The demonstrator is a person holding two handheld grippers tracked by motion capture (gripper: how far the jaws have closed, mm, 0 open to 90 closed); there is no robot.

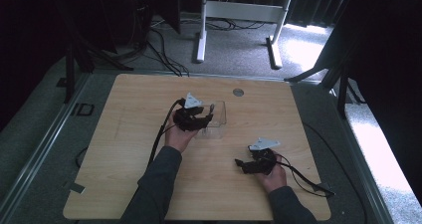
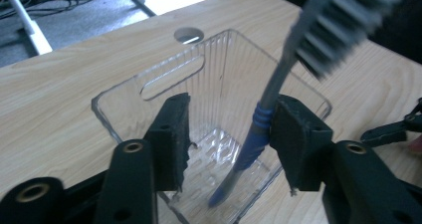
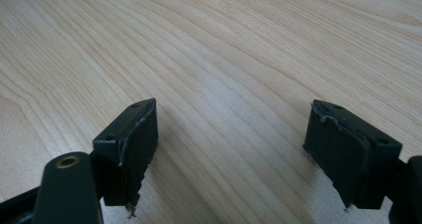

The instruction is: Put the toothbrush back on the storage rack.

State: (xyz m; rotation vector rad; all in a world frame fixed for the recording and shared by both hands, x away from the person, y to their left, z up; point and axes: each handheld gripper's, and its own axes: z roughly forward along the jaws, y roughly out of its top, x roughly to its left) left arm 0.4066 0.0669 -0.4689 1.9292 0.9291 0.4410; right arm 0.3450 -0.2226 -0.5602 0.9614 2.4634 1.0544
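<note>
1. While the left gripper [image 2: 226, 134] hangs over the clear plastic box [image 2: 164, 79], its jaws stand well apart, one on each side of a toothbrush [image 2: 256, 129].
2. That toothbrush leans in the box, its blue handle end down on the ribbed bottom, its bristled head up and blurred; the grip lies against the inner face of one jaw, and the other jaw is clear of it.
3. From the high view, the box [image 1: 219, 115] sits near the middle of the wooden desk [image 1: 129, 149], just beside the left gripper [image 1: 199, 117].
4. Farther toward the person, the right gripper [image 1: 244, 164] rests low over bare wood, well apart from the box.
5. Its jaws gape wide with nothing between them [image 3: 229, 149].
</note>
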